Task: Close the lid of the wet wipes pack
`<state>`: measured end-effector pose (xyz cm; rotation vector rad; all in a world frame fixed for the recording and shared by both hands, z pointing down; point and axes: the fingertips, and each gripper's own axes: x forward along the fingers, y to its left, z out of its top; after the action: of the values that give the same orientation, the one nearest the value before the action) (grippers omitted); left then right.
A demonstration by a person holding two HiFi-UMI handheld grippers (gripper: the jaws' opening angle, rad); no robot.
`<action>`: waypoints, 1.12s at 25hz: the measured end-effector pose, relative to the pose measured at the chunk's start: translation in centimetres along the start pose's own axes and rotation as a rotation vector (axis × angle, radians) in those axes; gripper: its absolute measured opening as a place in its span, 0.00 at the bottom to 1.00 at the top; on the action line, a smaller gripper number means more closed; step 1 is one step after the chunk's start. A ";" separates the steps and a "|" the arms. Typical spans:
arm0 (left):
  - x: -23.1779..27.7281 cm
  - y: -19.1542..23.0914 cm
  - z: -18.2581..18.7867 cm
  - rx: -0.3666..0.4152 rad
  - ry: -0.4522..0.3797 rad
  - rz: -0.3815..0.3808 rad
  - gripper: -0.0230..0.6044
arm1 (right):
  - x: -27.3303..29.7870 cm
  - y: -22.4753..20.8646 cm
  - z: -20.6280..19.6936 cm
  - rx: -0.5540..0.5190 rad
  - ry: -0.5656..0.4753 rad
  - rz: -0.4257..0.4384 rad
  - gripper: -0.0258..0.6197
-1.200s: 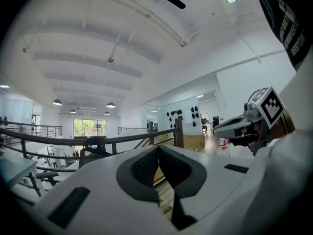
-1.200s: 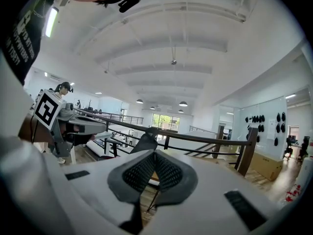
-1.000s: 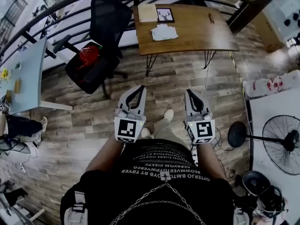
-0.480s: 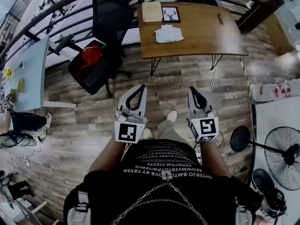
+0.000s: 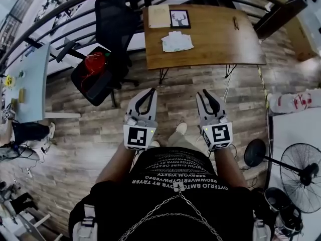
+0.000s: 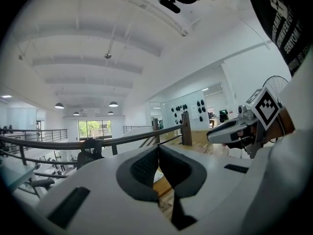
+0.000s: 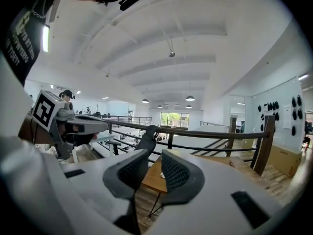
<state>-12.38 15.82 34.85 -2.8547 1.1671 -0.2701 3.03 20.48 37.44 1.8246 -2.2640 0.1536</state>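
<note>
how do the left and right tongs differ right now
The left tongs are shut, tips touching; the right tongs are parted and opening, nothing between them. The left marker cube has a different pattern from the right marker cube. Both point towards the wooden table, empty.

On the brown wooden table, the white flattish thing near its front left edge is too small for you to tell whether it is the wipes pack or how any lid stands. The thin dark item near the far right edge is too small to name. The black standing fan is cut off by the picture's right edge.
</note>
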 end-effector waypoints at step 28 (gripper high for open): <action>6.8 -3.2 3.2 0.022 0.026 0.127 0.08 | 0.6 -10.6 0.6 -0.001 -0.039 0.102 0.22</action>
<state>-4.85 13.30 33.01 -2.7518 1.3353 -0.3131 13.19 17.46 36.39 1.7264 -2.3847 0.1361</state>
